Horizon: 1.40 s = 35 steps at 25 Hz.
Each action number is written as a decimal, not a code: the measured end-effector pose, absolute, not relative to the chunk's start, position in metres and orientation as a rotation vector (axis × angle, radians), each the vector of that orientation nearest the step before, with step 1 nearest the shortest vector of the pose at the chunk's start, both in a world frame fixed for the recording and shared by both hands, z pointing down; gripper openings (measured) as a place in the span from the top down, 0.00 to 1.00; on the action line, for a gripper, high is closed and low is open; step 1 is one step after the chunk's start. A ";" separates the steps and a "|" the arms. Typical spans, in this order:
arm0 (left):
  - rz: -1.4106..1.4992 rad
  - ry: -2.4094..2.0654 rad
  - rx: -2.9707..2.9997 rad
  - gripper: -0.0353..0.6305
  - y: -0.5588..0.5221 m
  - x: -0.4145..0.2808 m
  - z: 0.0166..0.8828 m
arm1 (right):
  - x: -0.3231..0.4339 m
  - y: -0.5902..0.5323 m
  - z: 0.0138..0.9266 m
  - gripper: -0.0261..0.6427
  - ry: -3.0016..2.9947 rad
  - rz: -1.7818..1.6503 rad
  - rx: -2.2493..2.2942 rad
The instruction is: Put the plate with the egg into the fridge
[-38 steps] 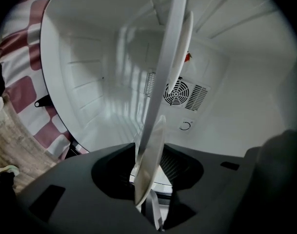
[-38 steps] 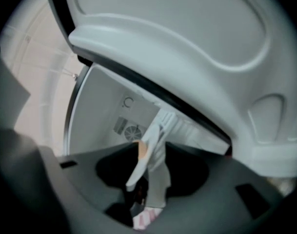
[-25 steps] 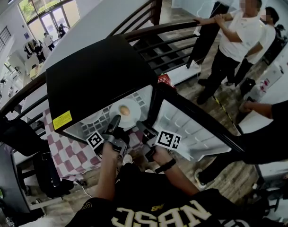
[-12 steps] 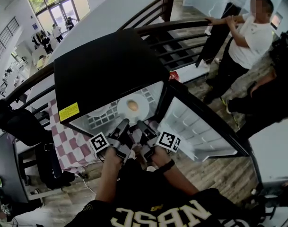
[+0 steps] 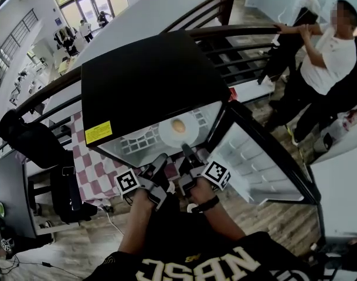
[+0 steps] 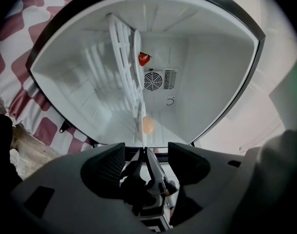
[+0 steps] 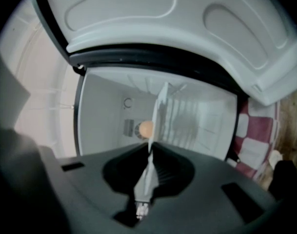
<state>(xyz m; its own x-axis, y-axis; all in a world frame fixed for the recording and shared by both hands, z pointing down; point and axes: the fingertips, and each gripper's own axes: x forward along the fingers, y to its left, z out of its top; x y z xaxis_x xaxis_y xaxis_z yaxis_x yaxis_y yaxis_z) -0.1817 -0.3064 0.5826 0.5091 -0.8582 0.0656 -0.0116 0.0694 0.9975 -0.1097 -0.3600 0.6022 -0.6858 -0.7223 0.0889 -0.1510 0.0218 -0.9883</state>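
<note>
The black mini fridge (image 5: 143, 81) stands with its door (image 5: 254, 163) swung open to the right. On its wire shelf (image 6: 120, 57) lies the white plate (image 5: 189, 136) with the brown egg (image 5: 178, 125) on it. My right gripper (image 5: 186, 152) reaches into the opening; its jaws have just been closing and now pinch the plate's near rim. In the right gripper view (image 7: 150, 152) the plate (image 7: 158, 111) runs edge-on into the shut jaws, with the egg (image 7: 146, 128) beside it. My left gripper (image 5: 162, 160) hangs just outside the fridge, open and holding nothing (image 6: 146, 152).
The fridge sits on a red-and-white checked cloth (image 5: 93, 168). A dark railing (image 5: 237, 34) runs behind it, where people (image 5: 336, 45) stand at the upper right. A black bag (image 5: 26, 142) lies at the left. The open door's inner shelves (image 5: 248, 151) flank my right hand.
The left gripper has drawn back from the plate and stands open. The right gripper has moved up to the plate's rim. The plate now lies inside the fridge.
</note>
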 end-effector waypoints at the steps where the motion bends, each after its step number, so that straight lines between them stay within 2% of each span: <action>1: -0.766 -0.836 1.355 0.53 -0.304 -0.183 0.584 | -0.111 -0.363 0.603 0.90 1.856 -1.705 -0.889; 20: -0.840 -0.887 1.283 0.53 -0.281 -0.218 0.590 | -0.132 -0.422 0.598 0.90 1.890 -1.689 -1.056; 26: -0.854 -0.880 1.286 0.53 -0.282 -0.212 0.587 | -0.131 -0.428 0.597 0.89 2.251 -1.530 -1.251; 30: -0.858 -0.881 1.288 0.53 -0.281 -0.206 0.588 | -0.136 -0.431 0.595 0.79 2.504 -1.408 -1.338; 34: -0.857 -0.888 1.303 0.53 -0.279 -0.197 0.586 | -0.131 -0.426 0.591 0.53 2.775 -1.214 -1.447; 35: -0.851 -0.897 1.320 0.53 -0.278 -0.195 0.584 | -0.127 -0.423 0.590 0.52 2.819 -1.164 -1.470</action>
<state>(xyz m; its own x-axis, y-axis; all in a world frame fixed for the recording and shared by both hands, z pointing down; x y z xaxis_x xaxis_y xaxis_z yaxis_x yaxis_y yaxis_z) -0.1949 -0.2781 0.5843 0.4229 -0.9043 0.0577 0.0097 0.0682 0.9976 -0.1269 -0.4235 0.5903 -0.5990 -0.6294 0.4950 -0.7953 0.3956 -0.4594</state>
